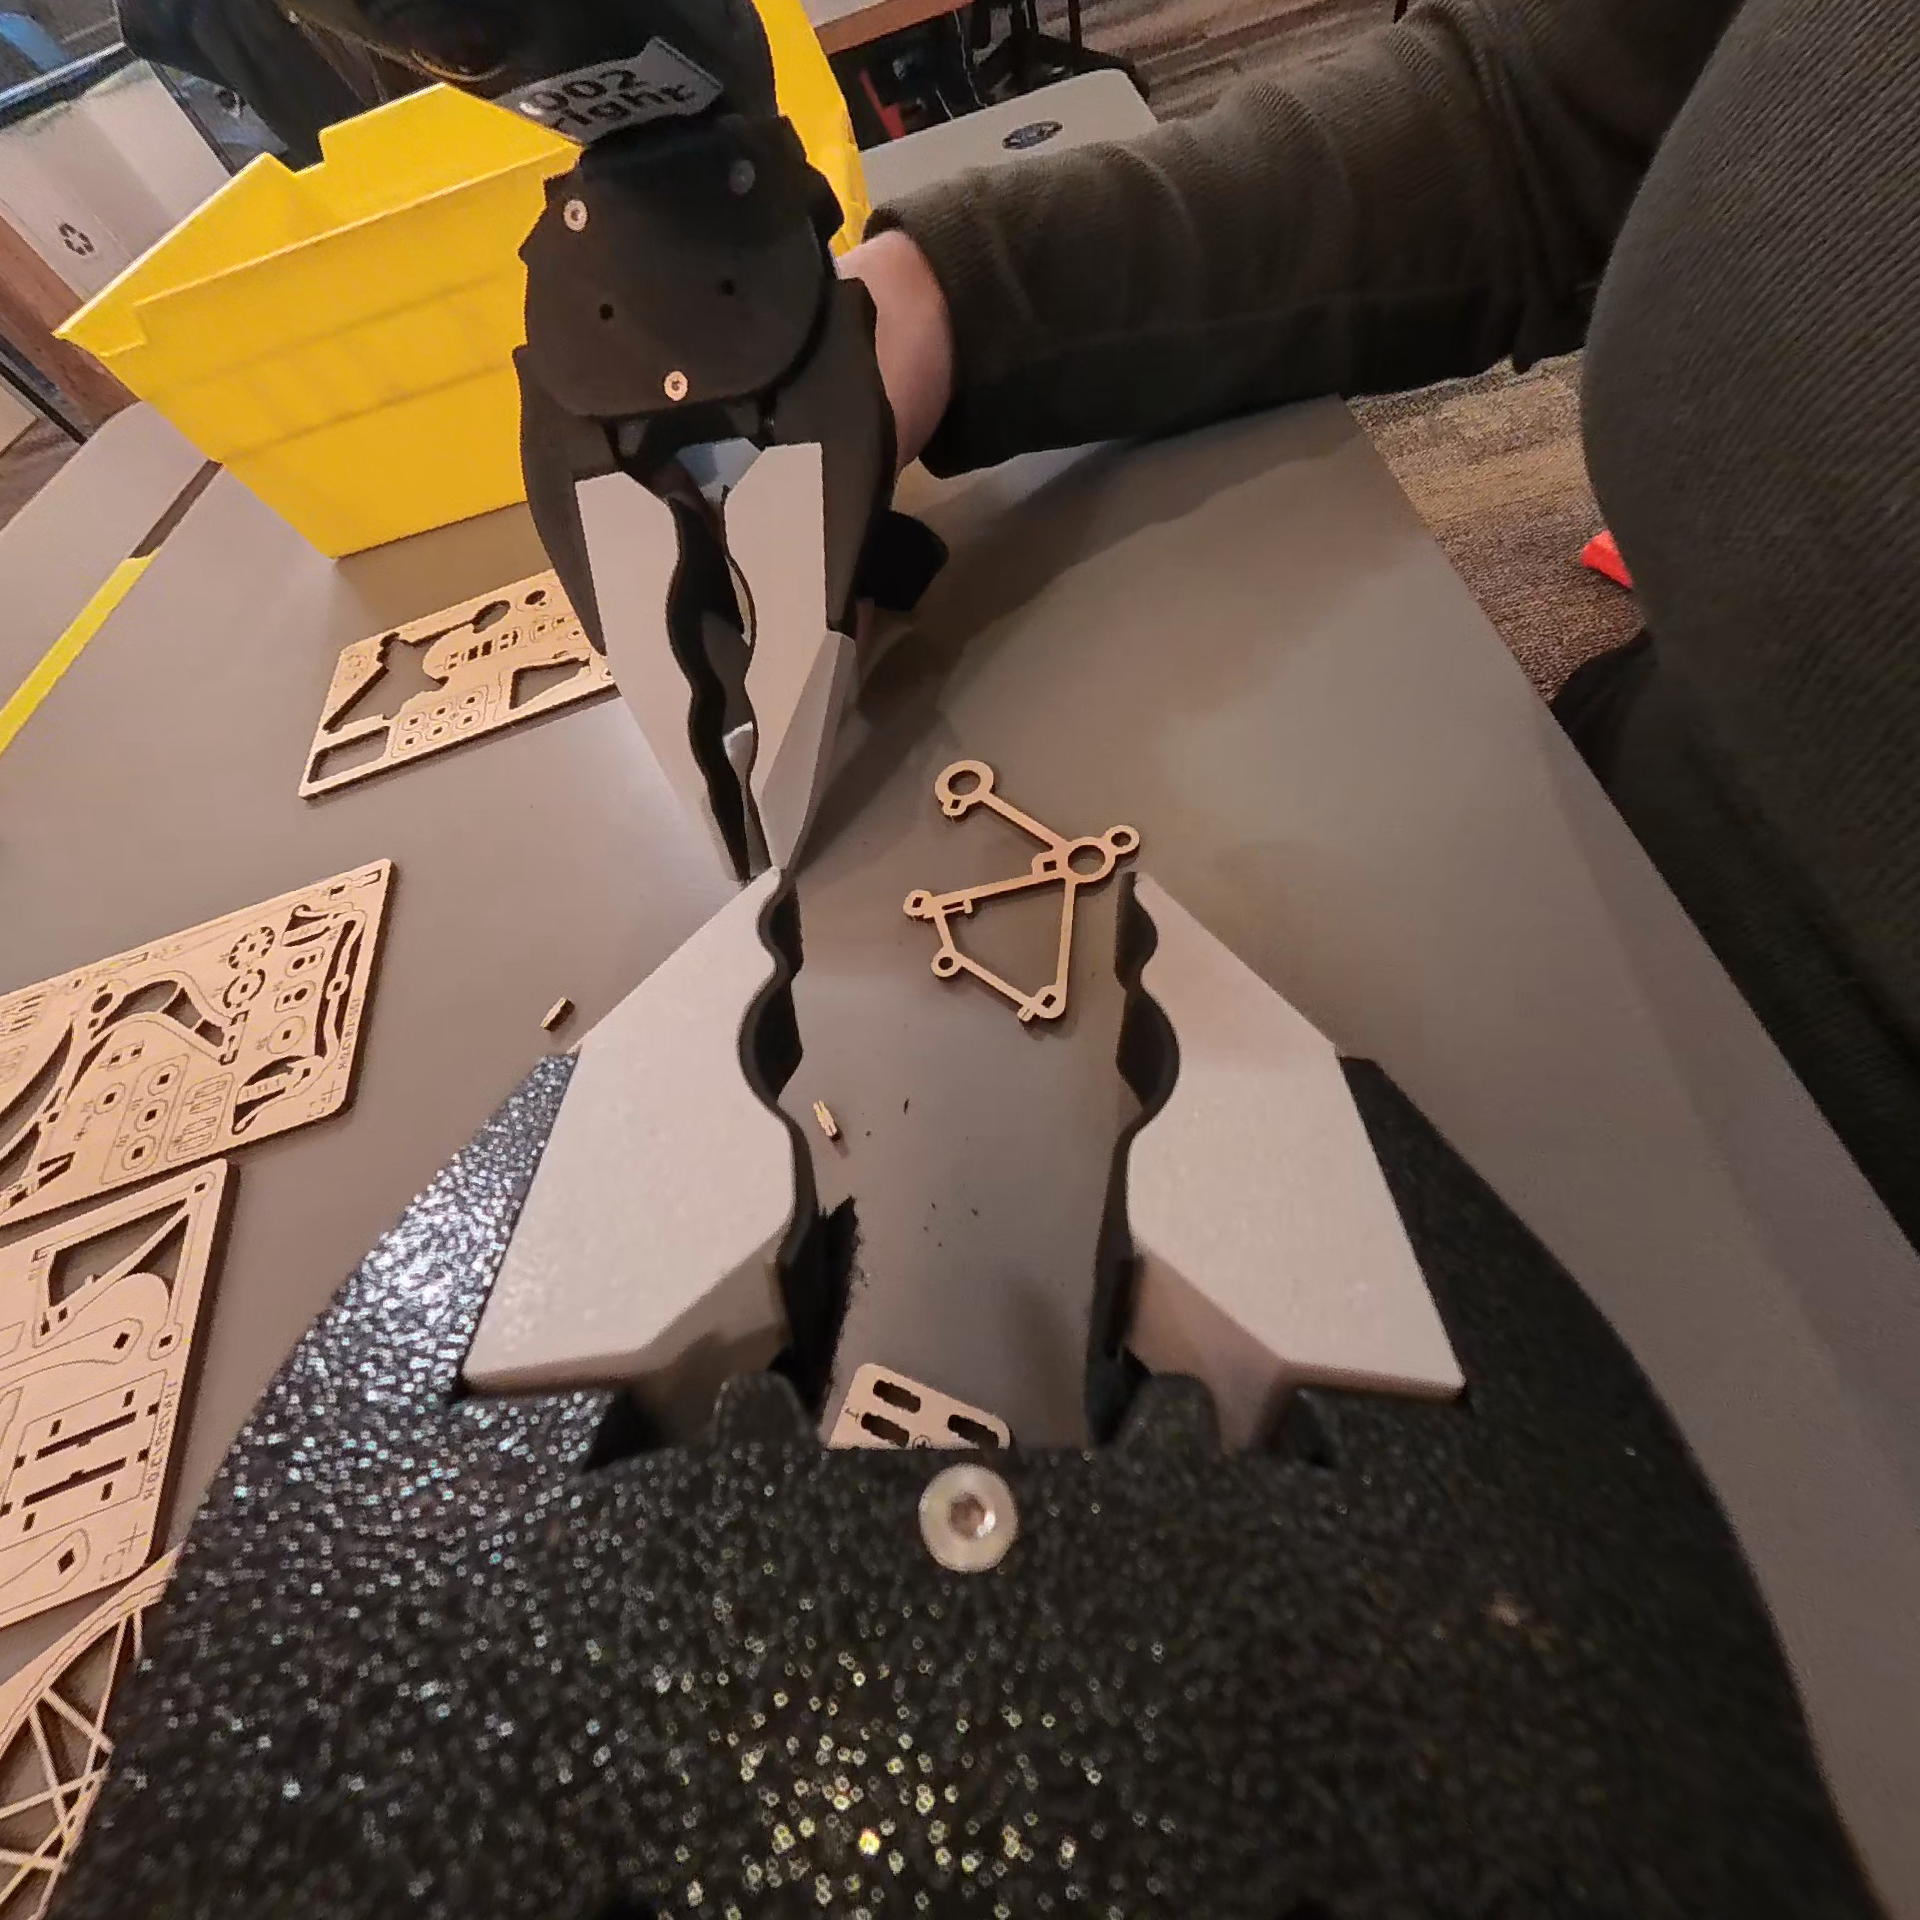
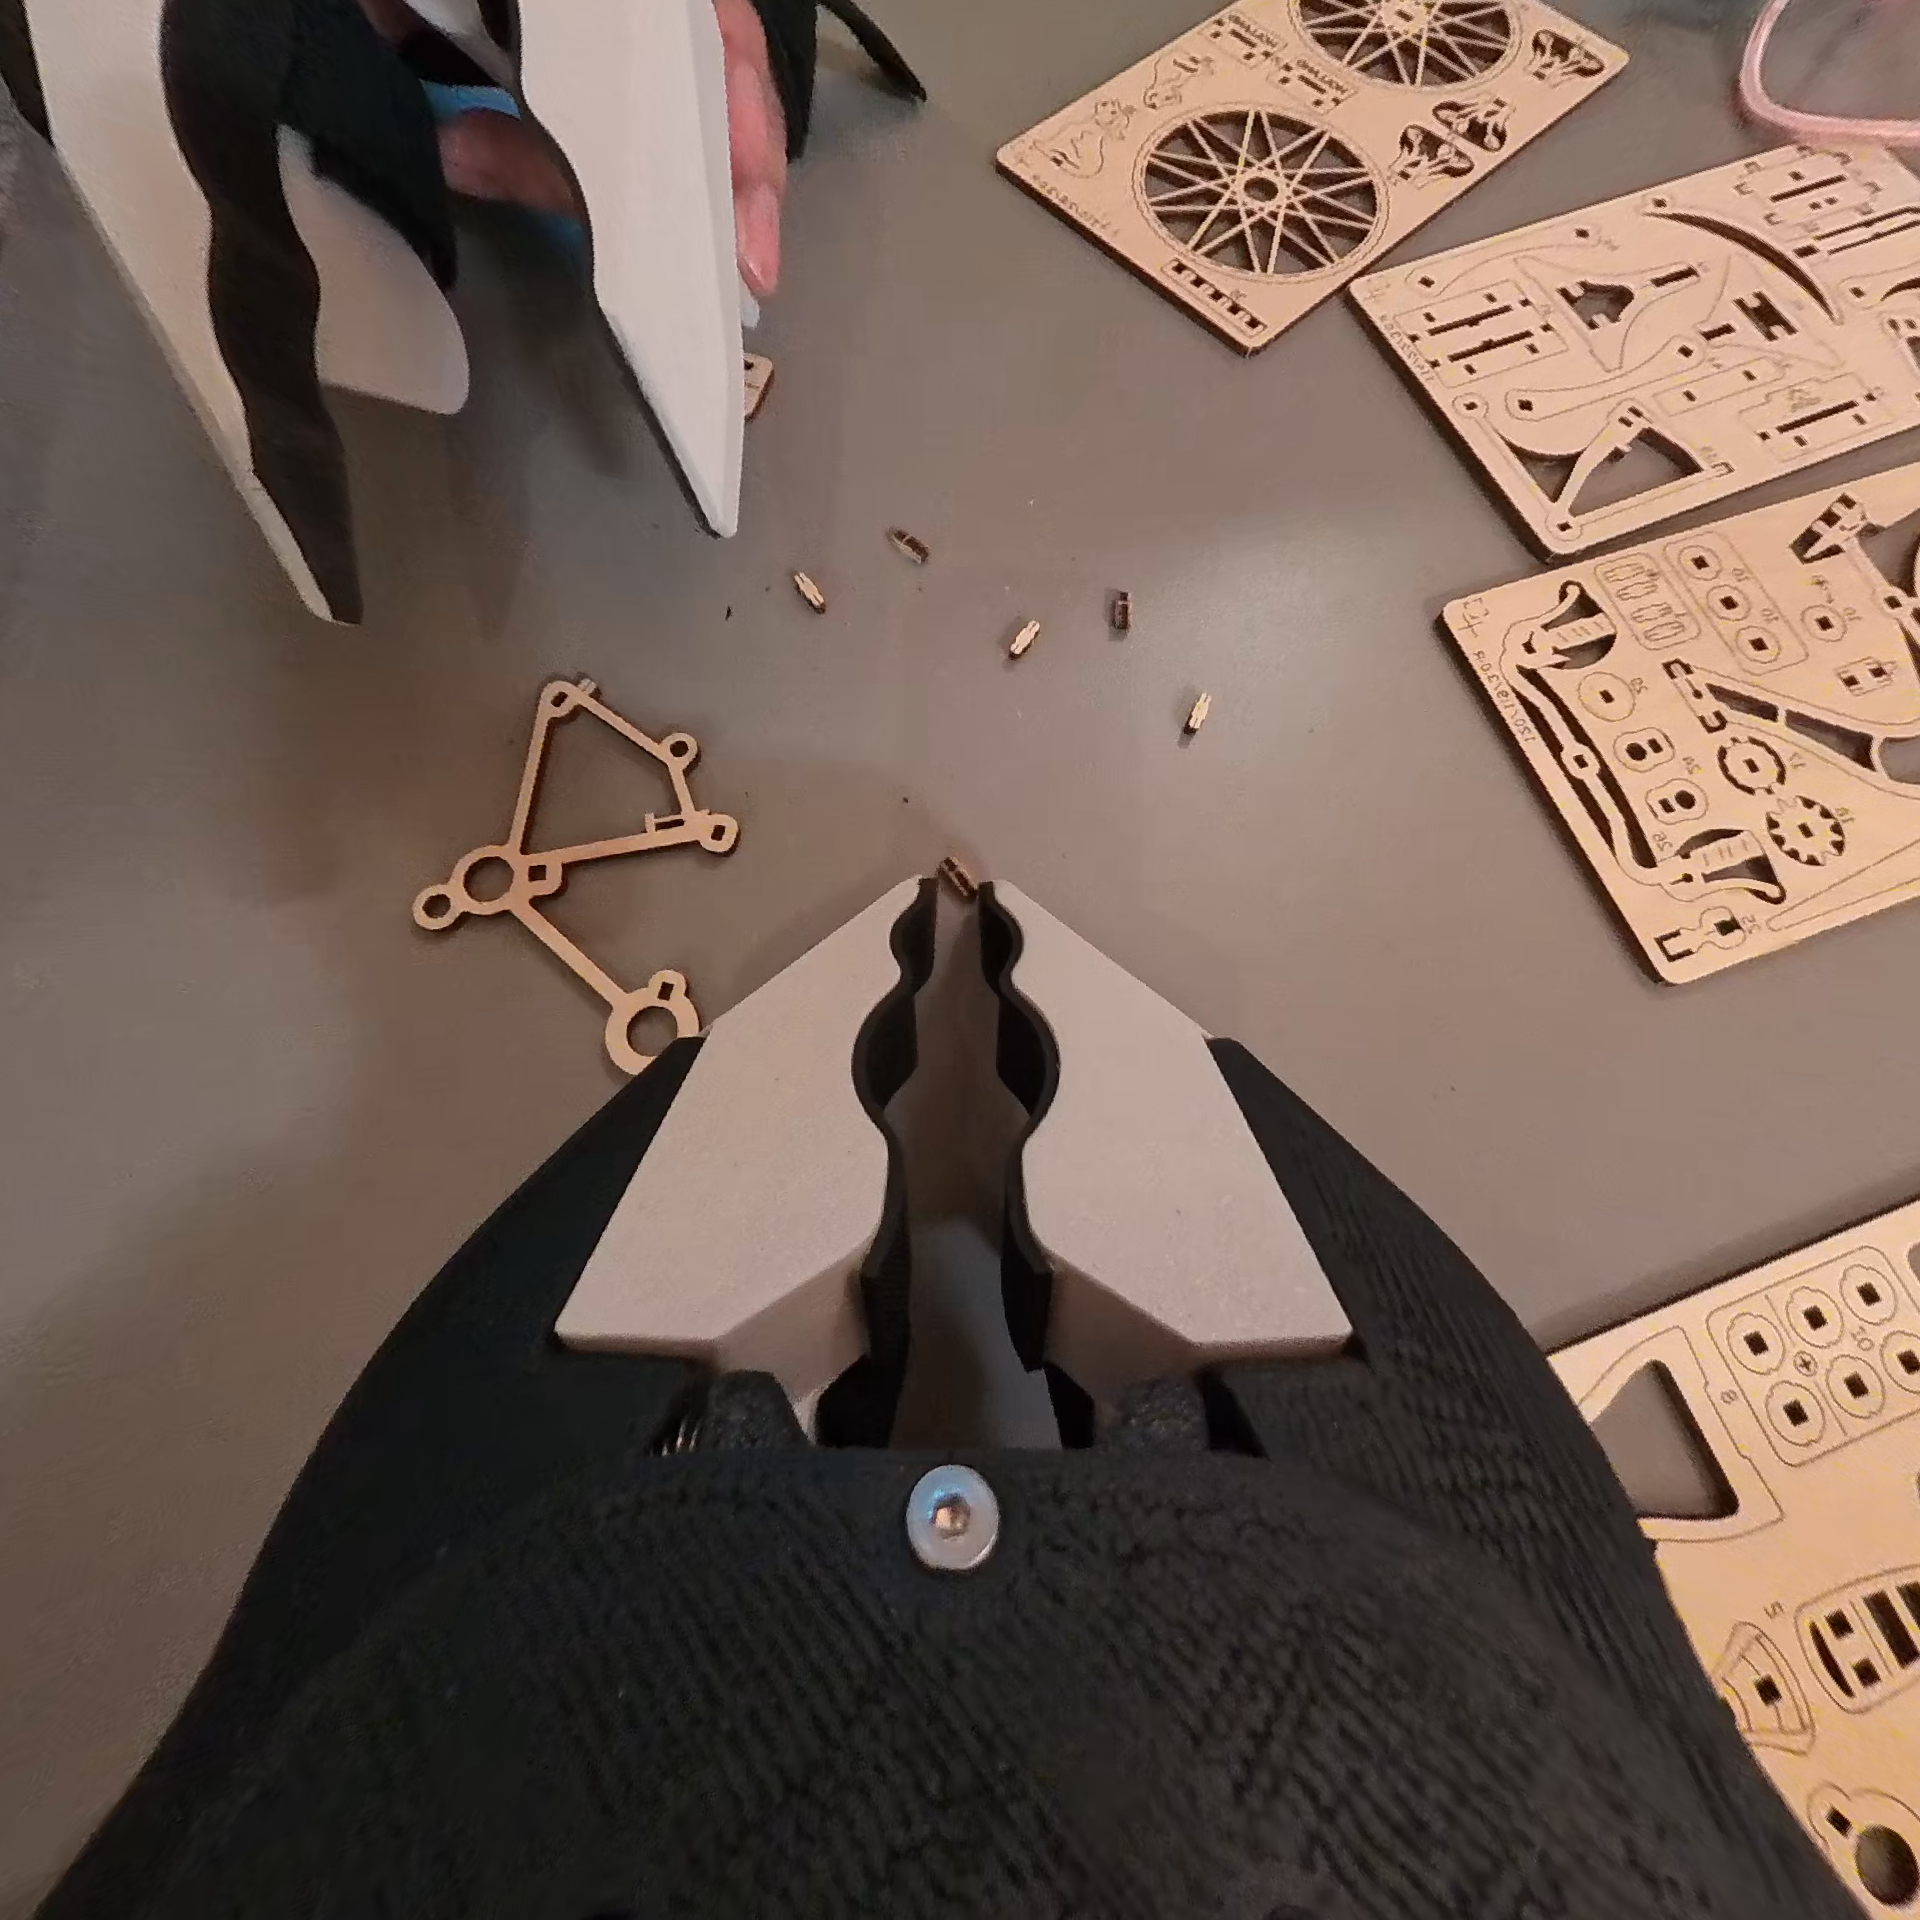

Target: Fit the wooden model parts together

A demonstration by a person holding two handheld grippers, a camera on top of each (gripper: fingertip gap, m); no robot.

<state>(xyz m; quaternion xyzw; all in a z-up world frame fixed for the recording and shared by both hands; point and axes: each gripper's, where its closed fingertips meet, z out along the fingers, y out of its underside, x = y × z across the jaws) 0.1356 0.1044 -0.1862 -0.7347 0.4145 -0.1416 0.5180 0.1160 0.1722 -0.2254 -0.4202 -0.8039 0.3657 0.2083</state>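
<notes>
A thin wooden triangle frame [image 1: 1062,940] lies flat on the grey table [image 1: 1299,831]. My left gripper [image 1: 956,894] is open and empty just above the table, with the frame just ahead of its right fingertip. My right gripper [image 2: 954,885] points down at the table, nearly closed, its tips pinching a small wooden peg [image 2: 956,876]. In the left wrist view the right gripper [image 1: 753,862] touches down next to my left fingertip. In the right wrist view the frame [image 2: 623,852] lies left of my fingers, and the open left gripper [image 2: 530,571] hangs at the top left.
Several loose pegs [image 2: 1023,637] lie scattered ahead of the right gripper. Laser-cut wooden part sheets [image 2: 1714,769] cover the table's right side, and one has spoked wheels [image 2: 1299,156]. A yellow bin [image 1: 343,343] stands at the back. A person's sleeve [image 1: 1351,260] reaches over the table. The grippers' ends are close to 9 cm from one another.
</notes>
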